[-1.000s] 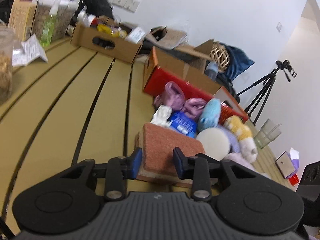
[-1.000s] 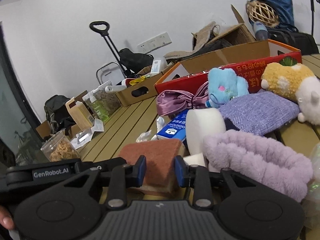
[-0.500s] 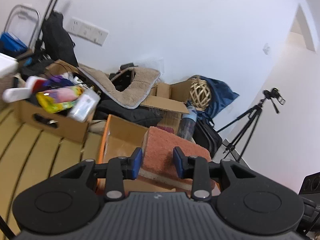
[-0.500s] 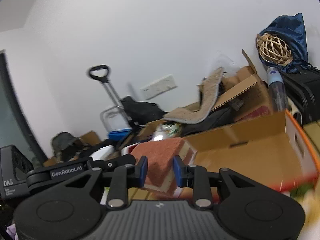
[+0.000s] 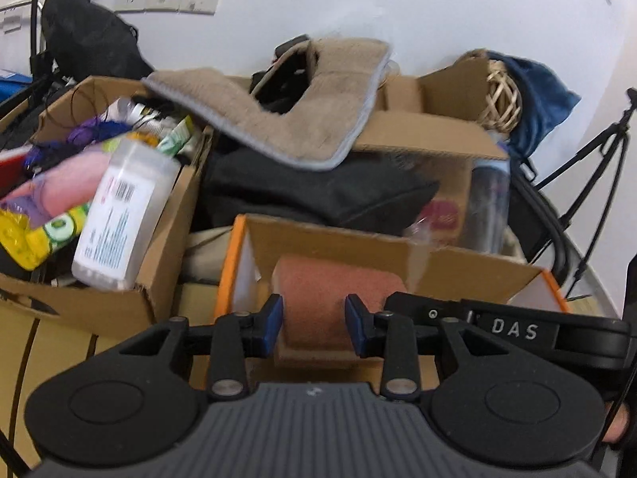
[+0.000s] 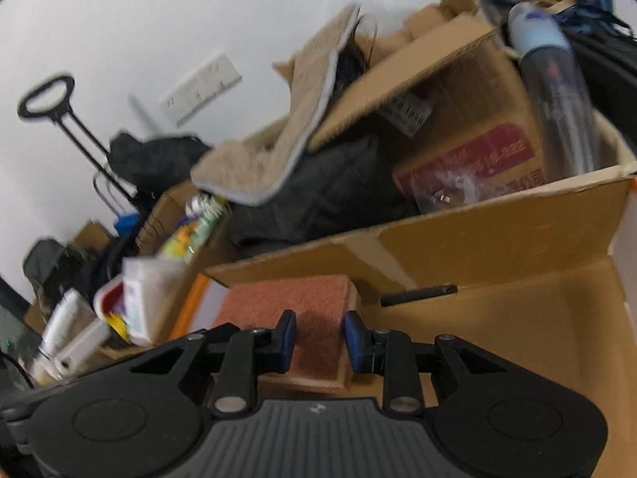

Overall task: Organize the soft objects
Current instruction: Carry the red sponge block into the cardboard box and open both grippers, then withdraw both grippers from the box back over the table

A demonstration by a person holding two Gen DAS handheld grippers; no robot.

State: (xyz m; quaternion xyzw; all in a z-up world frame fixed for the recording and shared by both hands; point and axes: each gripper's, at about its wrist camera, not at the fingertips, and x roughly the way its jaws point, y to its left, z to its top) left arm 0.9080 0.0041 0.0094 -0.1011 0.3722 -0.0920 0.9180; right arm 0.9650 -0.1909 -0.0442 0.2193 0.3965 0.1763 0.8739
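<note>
Between both pairs of jaws: sponge (image 5: 318, 298) (image 6: 302, 310) | left gripper (image 5: 314, 324) clamps it | right gripper (image 6: 318, 342) clamps it | over cardboard box (image 6: 497, 239)

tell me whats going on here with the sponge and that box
A person holds two grippers, and both the left gripper and the right gripper clamp the same reddish scouring sponge. They hold it over the open cardboard box with the orange edge, not yet let go.

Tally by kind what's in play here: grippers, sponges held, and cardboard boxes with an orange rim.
Grippers: 2, the left gripper and the right gripper
Sponge: 1, held by both grippers
Orange-rimmed cardboard box: 1
Total: 4
</note>
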